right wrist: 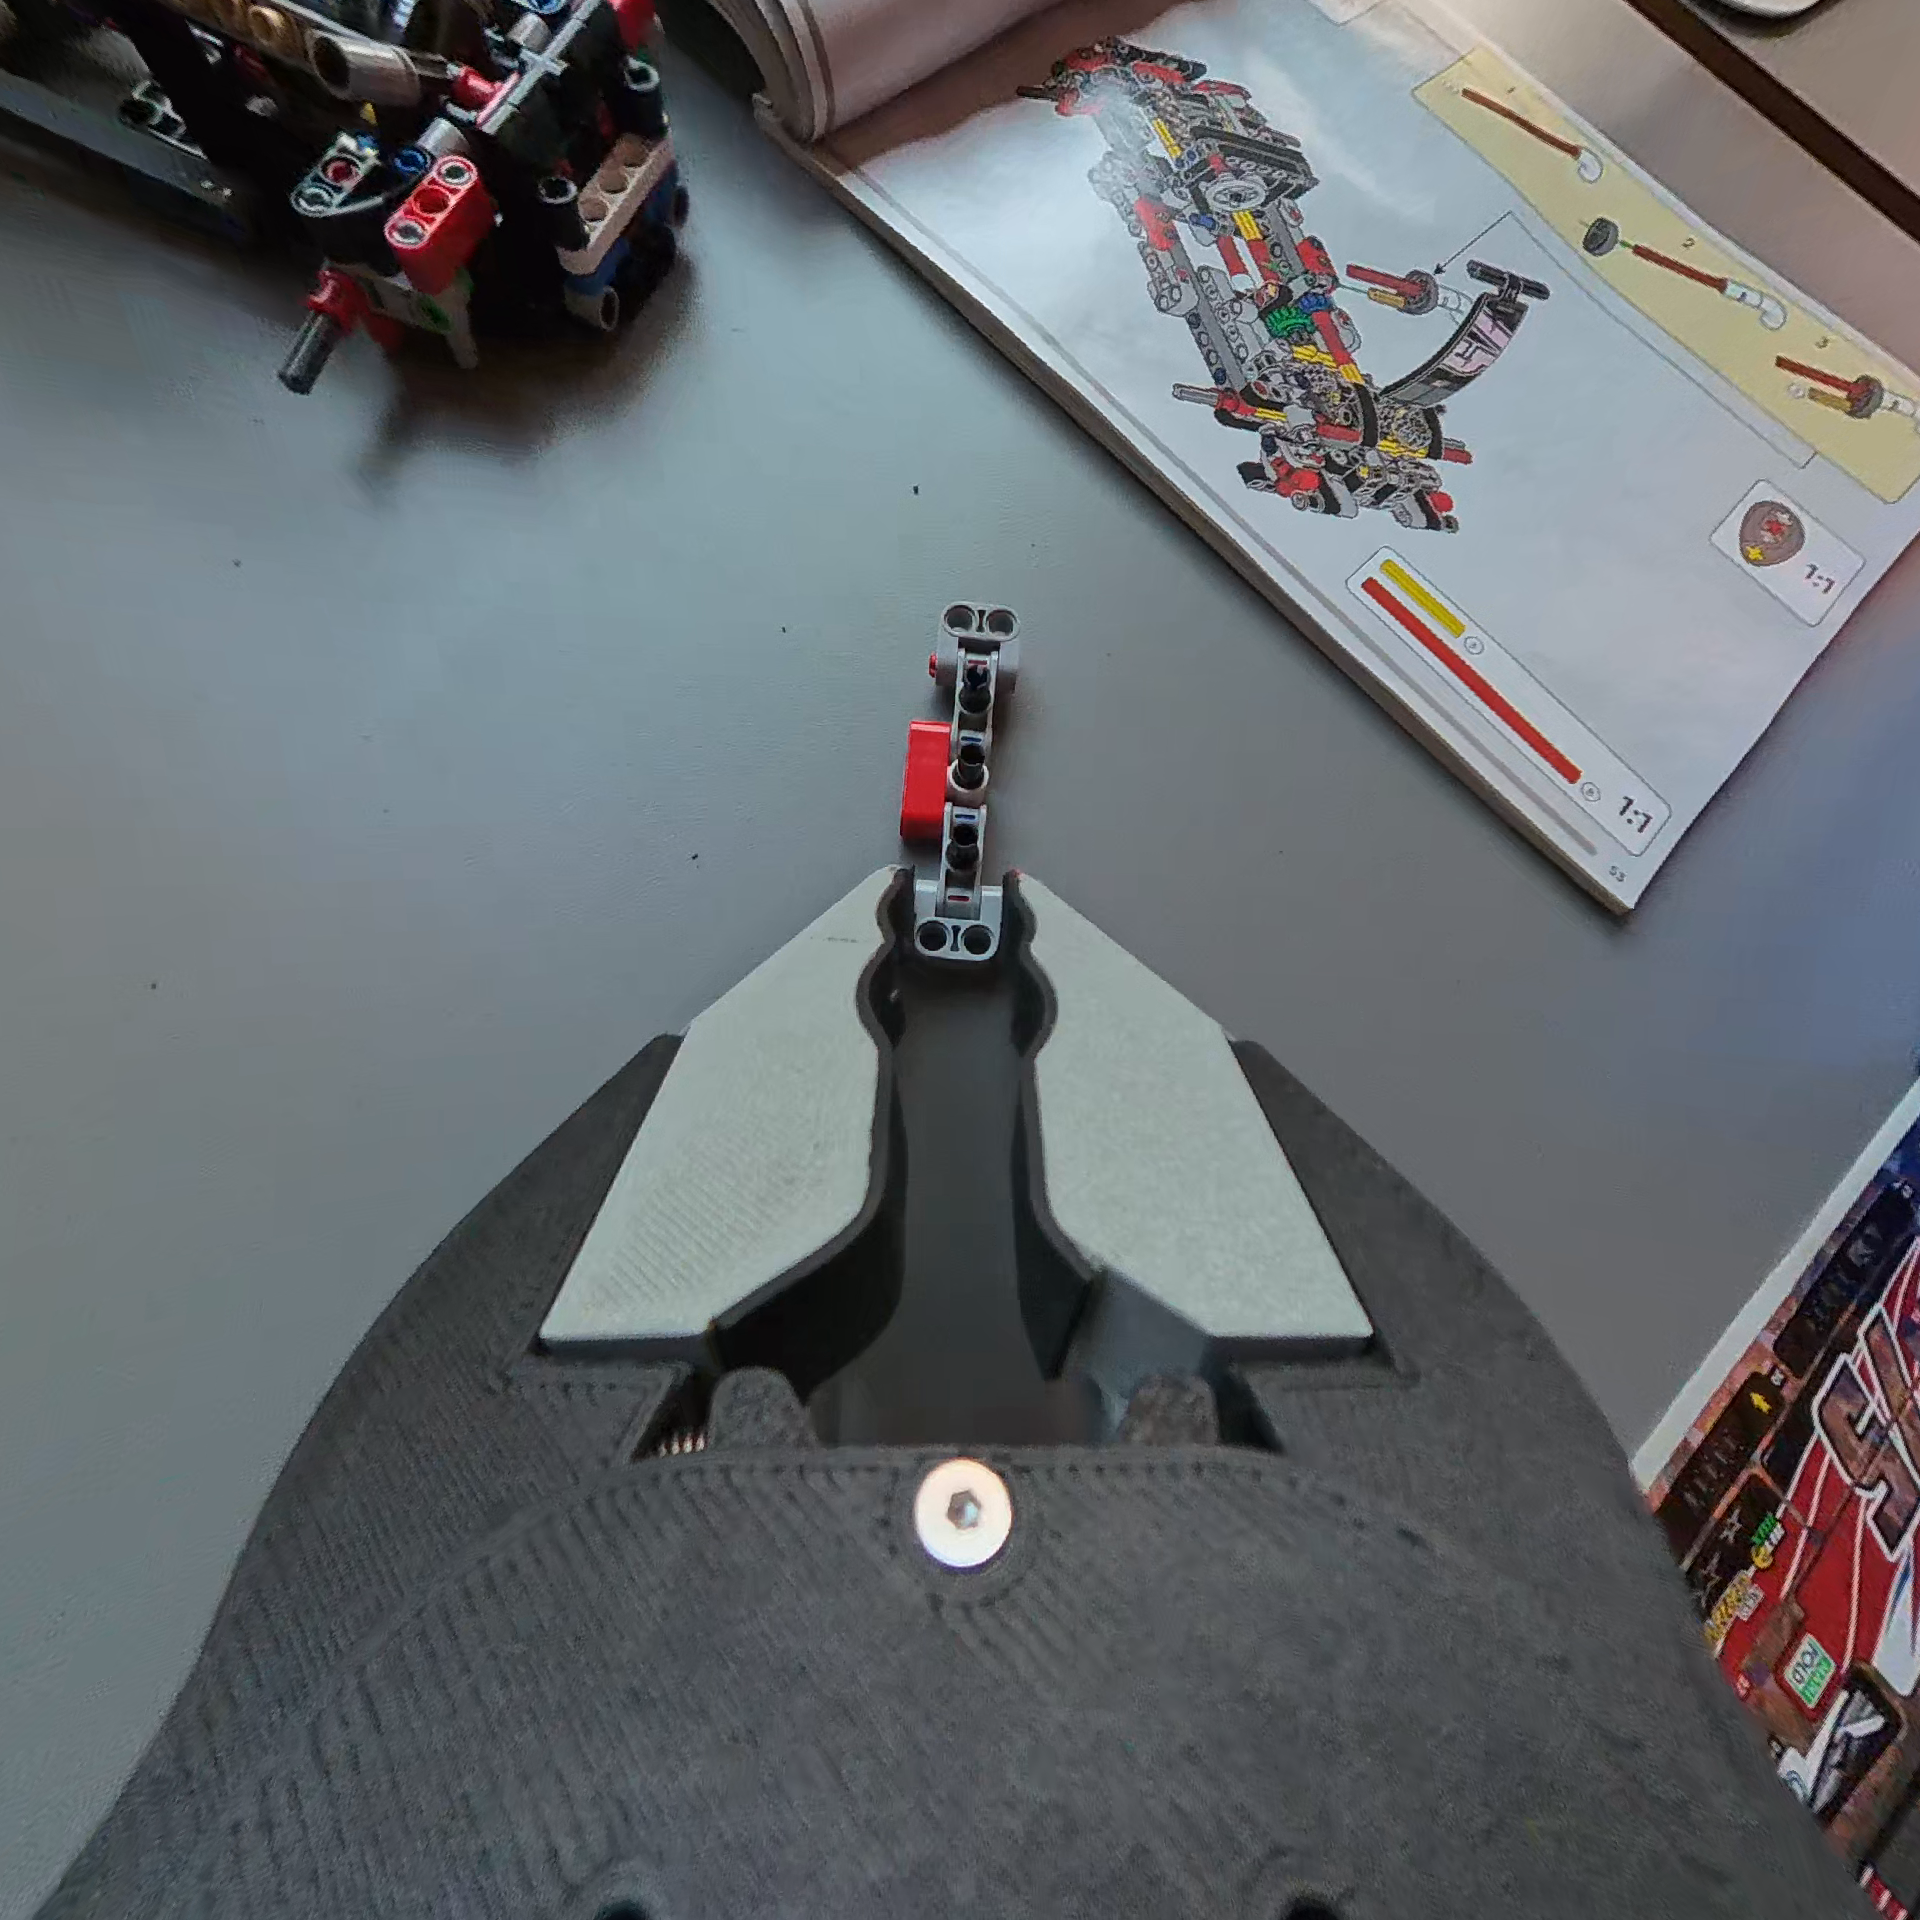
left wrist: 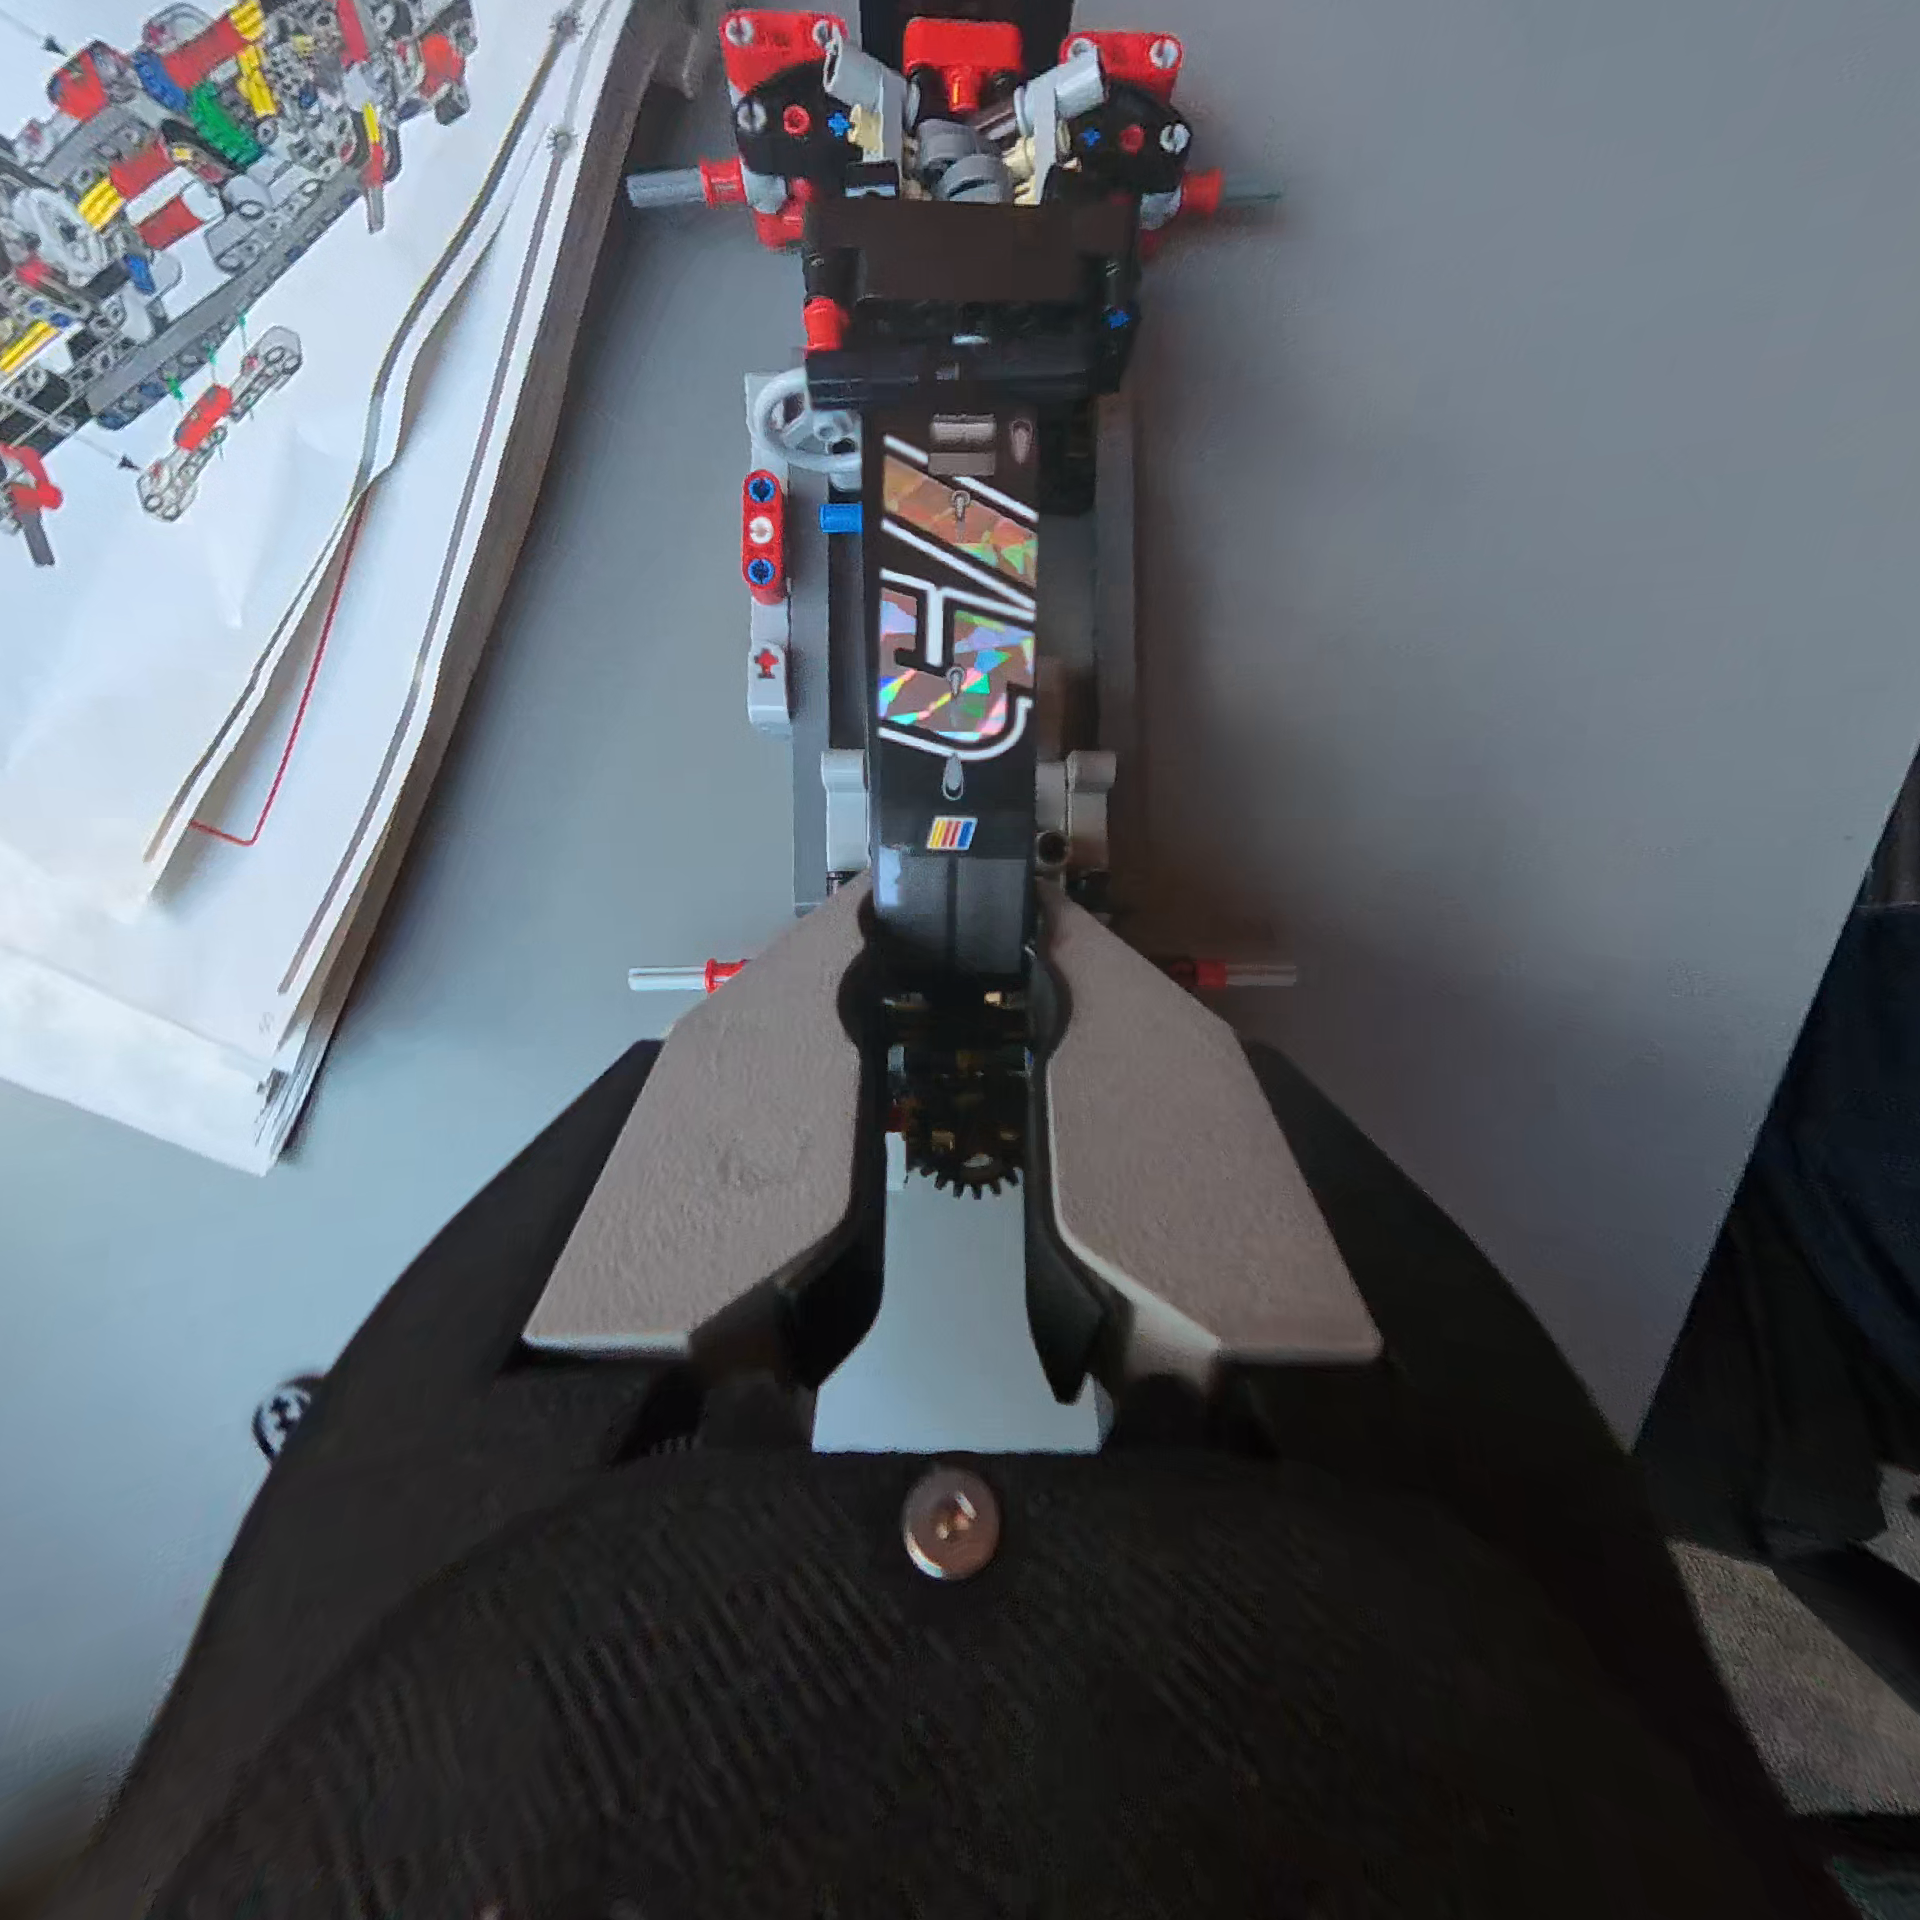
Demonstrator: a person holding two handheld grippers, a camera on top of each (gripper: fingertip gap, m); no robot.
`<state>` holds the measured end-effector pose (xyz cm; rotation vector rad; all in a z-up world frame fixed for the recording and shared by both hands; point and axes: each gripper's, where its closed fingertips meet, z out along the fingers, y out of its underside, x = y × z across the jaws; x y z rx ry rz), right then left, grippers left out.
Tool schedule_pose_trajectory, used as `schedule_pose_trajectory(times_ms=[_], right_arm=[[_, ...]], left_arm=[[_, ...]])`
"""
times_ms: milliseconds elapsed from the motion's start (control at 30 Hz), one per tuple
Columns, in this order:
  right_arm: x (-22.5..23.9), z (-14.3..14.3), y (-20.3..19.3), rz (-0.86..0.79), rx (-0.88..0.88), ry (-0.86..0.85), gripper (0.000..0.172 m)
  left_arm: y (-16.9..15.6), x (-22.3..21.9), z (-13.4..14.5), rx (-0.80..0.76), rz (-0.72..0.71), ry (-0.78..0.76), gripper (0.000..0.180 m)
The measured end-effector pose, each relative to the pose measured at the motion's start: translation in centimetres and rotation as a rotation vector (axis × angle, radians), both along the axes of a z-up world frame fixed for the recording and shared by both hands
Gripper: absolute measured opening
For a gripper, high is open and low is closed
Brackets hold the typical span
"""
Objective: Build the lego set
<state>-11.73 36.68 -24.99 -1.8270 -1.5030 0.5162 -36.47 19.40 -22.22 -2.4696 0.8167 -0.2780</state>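
We see left gripper (left wrist: 951, 935) clamped on the black panel (left wrist: 951, 644) of the brick car chassis (left wrist: 956, 208), at 12 o'clock. Right gripper (right wrist: 961, 914) narrow, pinching a grey brick beam (right wrist: 966, 769) over the bench (right wrist: 416, 727); open manual (right wrist: 1455, 416) at 2 o'clock.

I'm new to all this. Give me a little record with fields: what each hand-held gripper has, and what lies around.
Left hand-held gripper: closed on the black panel of a brick-built car chassis
Right hand-held gripper: closed on the near end of a small grey beam assembly with a red piece
Surface: grey table
Nearby: open instruction booklet; printed box at right edge
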Motion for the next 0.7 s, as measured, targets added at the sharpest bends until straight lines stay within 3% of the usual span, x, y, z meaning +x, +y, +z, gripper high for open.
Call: schedule_pose_trajectory(times_ms=[500, 700], right_arm=[[0.1, 0.0, 0.1, -0.011, -0.03, 0.006, 0.013], [0.1, 0.1, 0.1, -0.009, -0.022, 0.006, 0.013]], left_arm=[[1.6, 2.4, 0.0, -0.018, -0.177, -0.014, 0.022], [2.1, 1.8, 0.6, 0.042, -0.125, -0.028, 0.056]])
